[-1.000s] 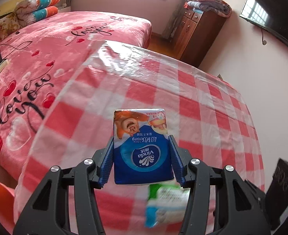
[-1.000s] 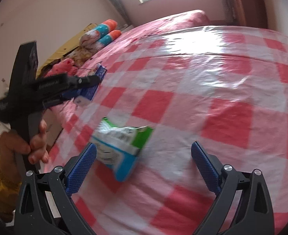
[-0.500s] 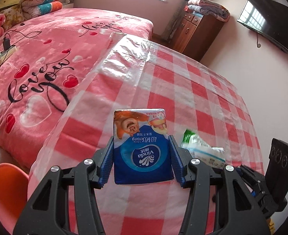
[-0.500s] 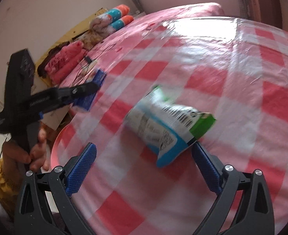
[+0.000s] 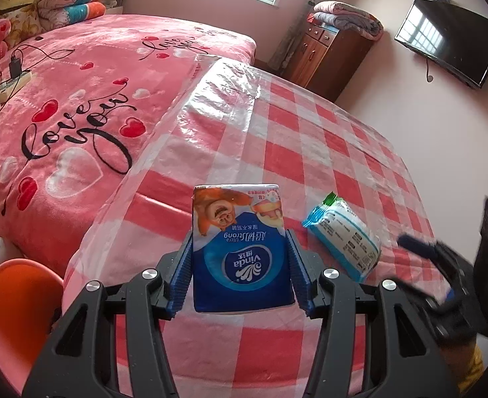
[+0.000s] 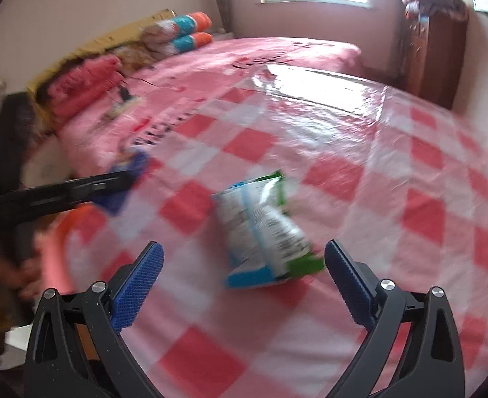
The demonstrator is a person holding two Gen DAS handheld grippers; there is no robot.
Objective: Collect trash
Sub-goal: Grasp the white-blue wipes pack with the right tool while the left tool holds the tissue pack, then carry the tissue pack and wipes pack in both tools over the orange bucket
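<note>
My left gripper (image 5: 240, 243) is shut on a blue Vinda tissue pack (image 5: 240, 248), held upright over the near left part of the red-and-white checked table (image 5: 310, 152). A white, blue and green snack bag (image 5: 343, 238) lies on the cloth just right of it. In the right wrist view the same snack bag (image 6: 263, 229) sits a little beyond and between the open fingers of my right gripper (image 6: 244, 258), not touched. The left gripper with the tissue pack (image 6: 124, 182) shows blurred at the left there. The right gripper (image 5: 419, 245) appears blurred at the right edge of the left wrist view.
An orange round bin (image 5: 15, 311) stands on the floor below the table's near left corner. A pink bed (image 5: 78, 106) with a power strip (image 5: 11, 83) lies left of the table. A wooden cabinet (image 5: 323, 56) and a wall television (image 5: 446, 39) are behind.
The left gripper carried the tissue pack toward the table's left edge, bringing the orange bin into view. The right gripper rolled and rose; the snack bag now sits nearer the middle of its view.
</note>
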